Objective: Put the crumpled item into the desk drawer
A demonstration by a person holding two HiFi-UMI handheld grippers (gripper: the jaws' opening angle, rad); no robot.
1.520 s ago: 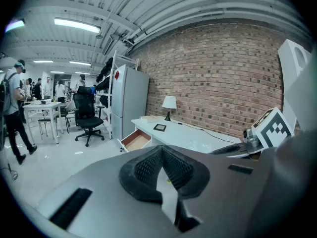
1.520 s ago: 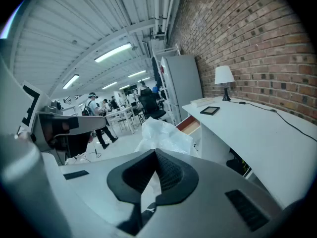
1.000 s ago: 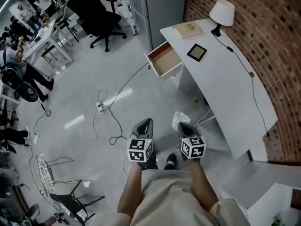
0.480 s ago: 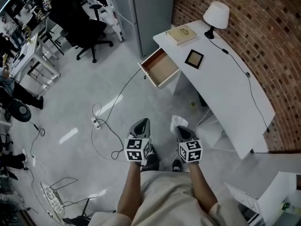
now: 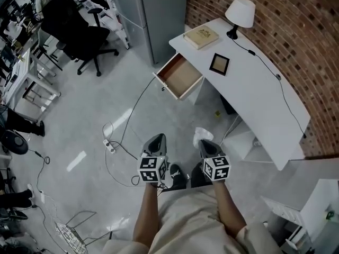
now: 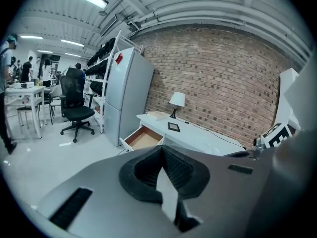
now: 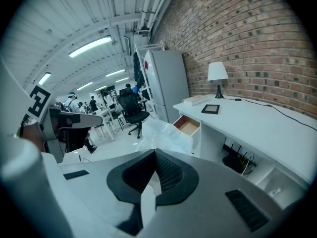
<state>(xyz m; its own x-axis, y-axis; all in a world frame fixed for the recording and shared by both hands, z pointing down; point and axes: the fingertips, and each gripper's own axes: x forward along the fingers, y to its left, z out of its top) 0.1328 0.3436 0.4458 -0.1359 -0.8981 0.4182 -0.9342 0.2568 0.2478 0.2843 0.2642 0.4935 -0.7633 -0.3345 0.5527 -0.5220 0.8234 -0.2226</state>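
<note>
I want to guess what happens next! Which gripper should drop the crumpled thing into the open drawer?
Right. The right gripper is shut on the crumpled item, with the open drawer ahead of it. The left gripper is shut and holds nothing.

The crumpled white plastic — pinched at the right tool's tip; desk drawer pulled open, wood-lined.

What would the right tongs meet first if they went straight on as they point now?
Probably the open drawer, with nothing showing in between, though depth is unclear. The right tongs are shut on the crumpled item, which leads.
</note>
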